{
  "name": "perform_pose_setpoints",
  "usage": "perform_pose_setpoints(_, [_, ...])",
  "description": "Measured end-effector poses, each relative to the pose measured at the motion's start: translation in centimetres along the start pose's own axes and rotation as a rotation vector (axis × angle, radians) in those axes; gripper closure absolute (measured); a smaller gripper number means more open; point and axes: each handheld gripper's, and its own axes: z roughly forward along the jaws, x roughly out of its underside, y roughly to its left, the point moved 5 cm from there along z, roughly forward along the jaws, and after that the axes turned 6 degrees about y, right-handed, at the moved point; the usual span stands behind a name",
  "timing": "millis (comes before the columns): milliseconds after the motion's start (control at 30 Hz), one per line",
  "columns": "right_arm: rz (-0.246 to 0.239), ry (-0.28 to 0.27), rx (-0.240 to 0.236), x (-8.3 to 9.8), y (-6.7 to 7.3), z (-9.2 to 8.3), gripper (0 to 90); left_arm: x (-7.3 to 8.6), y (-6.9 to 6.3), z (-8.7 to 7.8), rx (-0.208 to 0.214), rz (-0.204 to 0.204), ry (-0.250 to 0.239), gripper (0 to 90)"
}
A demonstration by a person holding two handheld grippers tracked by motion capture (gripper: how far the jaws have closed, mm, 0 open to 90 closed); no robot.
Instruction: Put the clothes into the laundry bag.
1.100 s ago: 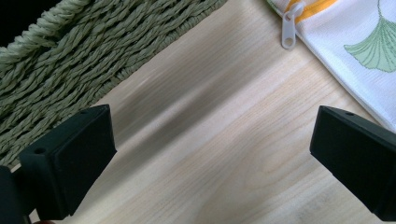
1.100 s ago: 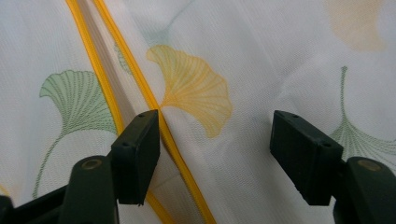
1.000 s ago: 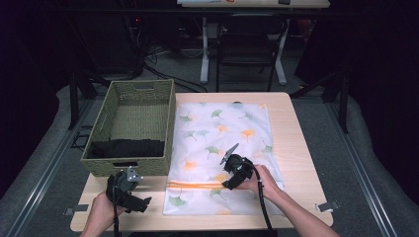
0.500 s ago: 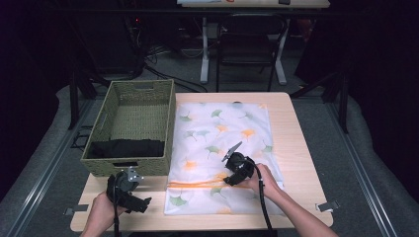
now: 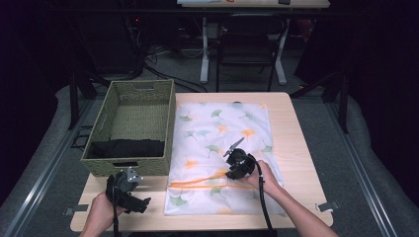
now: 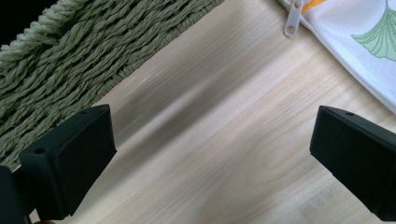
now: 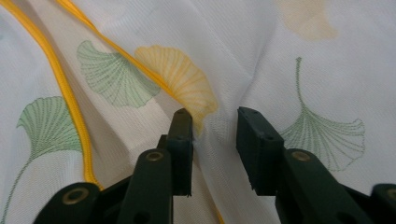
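Observation:
A white mesh bag printed with ginkgo leaves lies flat on the wooden table, with an orange zipper running across near its front end. My right gripper points down onto the bag just behind the zipper. Its jaws have just been closing and stand narrowly apart, with a raised fold of the bag's fabric between them. My left gripper rests low at the table's front left, wide open over bare wood, with nothing between its jaws.
A green woven basket stands at the table's left with a black cloth folded inside. Its wall is close to my left gripper, and the bag's white zipper pull lies just beyond. Chairs and desk legs stand behind the table.

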Motion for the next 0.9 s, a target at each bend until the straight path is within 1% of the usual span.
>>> perform_pose_setpoints(33, [-0.008, -0.003, 0.0, 0.0, -0.1, 0.0, 68.2, 0.0, 0.0, 0.0, -0.002, 0.001, -0.002, 0.1])
perform_pose_setpoints(100, [-0.003, -0.008, 0.005, 0.0, -0.2, 0.0, 71.9, 0.0, -0.1, -0.1, 0.0, 0.003, 0.001, 0.2])
perform_pose_setpoints(133, [0.009, -0.008, 0.012, 0.0, -0.2, 0.0, 74.8, 0.0, -0.1, 0.0, -0.008, 0.002, -0.003, 0.2])
perform_pose_setpoints(200, [0.009, -0.018, 0.016, 0.1, -0.4, 0.0, 77.9, 0.0, 0.0, 0.0, -0.008, 0.003, -0.004, 0.2])
perform_pose_setpoints(233, [0.024, -0.022, 0.017, 0.1, -0.4, 0.0, 79.1, 0.0, 0.0, 0.0, -0.007, 0.004, -0.004, 0.2])
perform_pose_setpoints(333, [0.006, -0.031, 0.032, 0.1, -0.4, 0.0, 81.5, 0.0, -0.1, 0.0, 0.004, -0.005, -0.011, 0.4])
perform_pose_setpoints(433, [0.005, -0.036, 0.037, 0.1, -0.4, 0.0, 85.4, -0.1, -0.2, 0.0, 0.005, -0.003, -0.012, 0.5])
perform_pose_setpoints(633, [0.0, -0.043, 0.054, 0.0, -0.3, -0.3, 86.7, 0.0, -0.2, 0.0, 0.012, 0.001, -0.013, 0.5])
perform_pose_setpoints(700, [-0.01, -0.066, 0.053, -0.2, -0.3, -0.8, 86.7, 0.0, -0.2, -0.1, 0.01, 0.011, -0.02, 0.6])
perform_pose_setpoints(733, [-0.003, -0.072, 0.051, -0.2, -0.4, -1.1, 86.7, 0.0, -0.2, -0.1, 0.014, 0.015, -0.025, 1.1])
perform_pose_setpoints(833, [0.008, -0.098, 0.054, -0.5, -0.5, -1.8, 86.7, -0.1, -0.2, -0.2, 0.007, 0.016, -0.037, 2.0])
perform_pose_setpoints(900, [0.004, -0.119, 0.062, -0.6, -0.6, -2.3, 86.7, -0.1, -0.2, -0.2, 0.018, 0.015, -0.038, 2.3])
